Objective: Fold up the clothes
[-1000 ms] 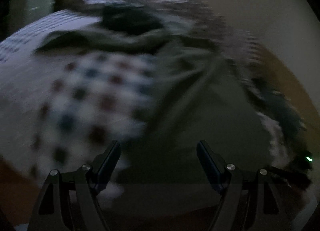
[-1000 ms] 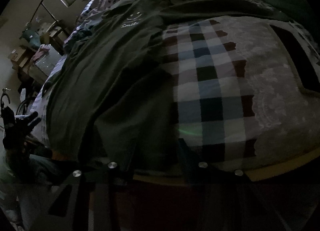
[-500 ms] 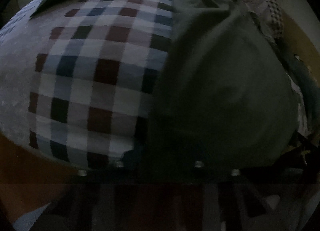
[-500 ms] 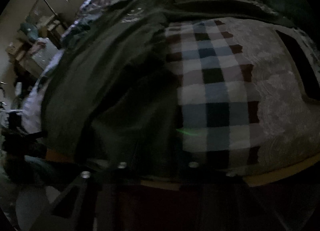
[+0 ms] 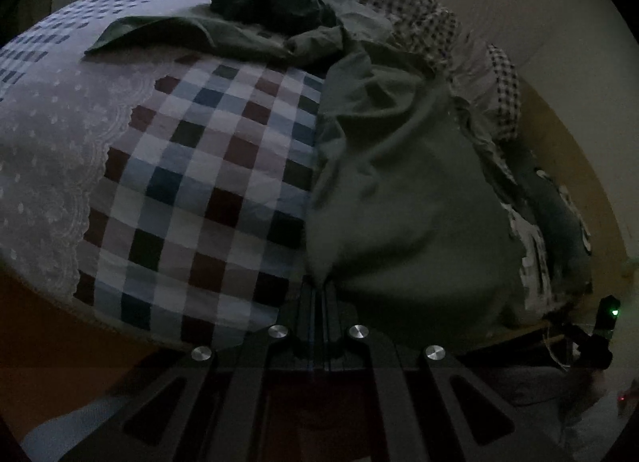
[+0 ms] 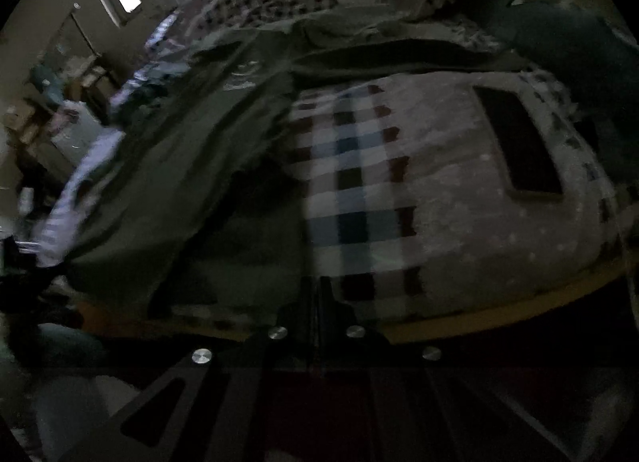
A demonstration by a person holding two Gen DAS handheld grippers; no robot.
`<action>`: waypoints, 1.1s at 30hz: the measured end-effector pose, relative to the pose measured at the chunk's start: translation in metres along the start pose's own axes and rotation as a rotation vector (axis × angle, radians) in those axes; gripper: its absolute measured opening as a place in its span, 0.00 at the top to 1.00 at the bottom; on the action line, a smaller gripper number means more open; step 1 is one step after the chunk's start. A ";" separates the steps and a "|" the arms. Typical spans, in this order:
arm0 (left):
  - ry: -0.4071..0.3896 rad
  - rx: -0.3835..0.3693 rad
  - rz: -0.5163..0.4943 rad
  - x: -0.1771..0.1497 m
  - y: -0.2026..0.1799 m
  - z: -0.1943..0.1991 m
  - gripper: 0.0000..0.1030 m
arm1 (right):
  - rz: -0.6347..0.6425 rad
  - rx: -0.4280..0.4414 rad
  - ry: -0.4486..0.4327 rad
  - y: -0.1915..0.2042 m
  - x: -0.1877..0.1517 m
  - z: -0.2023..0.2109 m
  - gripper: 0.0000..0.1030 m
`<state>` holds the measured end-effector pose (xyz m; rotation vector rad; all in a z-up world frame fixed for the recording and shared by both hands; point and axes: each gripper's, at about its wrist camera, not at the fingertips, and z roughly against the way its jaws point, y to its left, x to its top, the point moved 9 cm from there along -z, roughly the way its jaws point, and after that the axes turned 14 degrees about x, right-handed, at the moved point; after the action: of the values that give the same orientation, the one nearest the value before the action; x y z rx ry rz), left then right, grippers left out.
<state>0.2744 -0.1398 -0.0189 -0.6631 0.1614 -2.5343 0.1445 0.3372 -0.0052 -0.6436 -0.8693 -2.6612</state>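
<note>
Both hand-held grippers, left and right, clenched on green shirt hem.

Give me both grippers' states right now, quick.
Left gripper: closed, pinching the hem of the green T-shirt.
Right gripper: closed at the same shirt's edge; whether it holds fabric cannot be told.

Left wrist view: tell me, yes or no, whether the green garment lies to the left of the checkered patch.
No: the green garment lies to the right of the checkered patch, overlapping its right edge.
</note>
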 end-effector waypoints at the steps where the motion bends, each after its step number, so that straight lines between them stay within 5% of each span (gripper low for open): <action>1: 0.005 0.006 -0.004 0.003 0.001 -0.004 0.99 | -0.009 0.002 0.002 -0.001 0.001 -0.003 0.95; 4: 0.023 0.026 -0.013 0.001 -0.002 -0.014 0.99 | -0.063 0.047 0.042 -0.007 0.000 -0.023 0.90; 7: 0.023 0.041 -0.030 -0.001 -0.006 -0.020 0.99 | -0.090 0.061 0.086 -0.012 -0.003 -0.046 0.66; 12: 0.033 0.049 -0.030 -0.003 -0.002 -0.025 0.99 | -0.119 0.089 0.124 -0.014 -0.003 -0.072 0.61; 14: 0.033 0.051 -0.030 -0.004 -0.001 -0.025 0.99 | -0.103 0.099 0.125 -0.010 -0.002 -0.077 0.65; 16: 0.033 0.051 -0.028 -0.005 0.000 -0.025 0.99 | -0.070 0.074 0.127 -0.006 -0.002 -0.079 1.00; 27: -0.026 -0.089 0.038 0.002 0.001 0.001 0.99 | -0.014 -0.019 0.055 0.009 0.005 -0.004 1.00; 33: 0.077 -0.005 0.009 -0.009 0.002 -0.024 0.99 | 0.005 -0.126 0.184 -0.006 -0.013 -0.035 1.00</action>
<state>0.2698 -0.1372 -0.0441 -0.5655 0.1969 -2.5532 0.1426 0.3221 -0.0398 -0.4184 -0.6542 -2.7341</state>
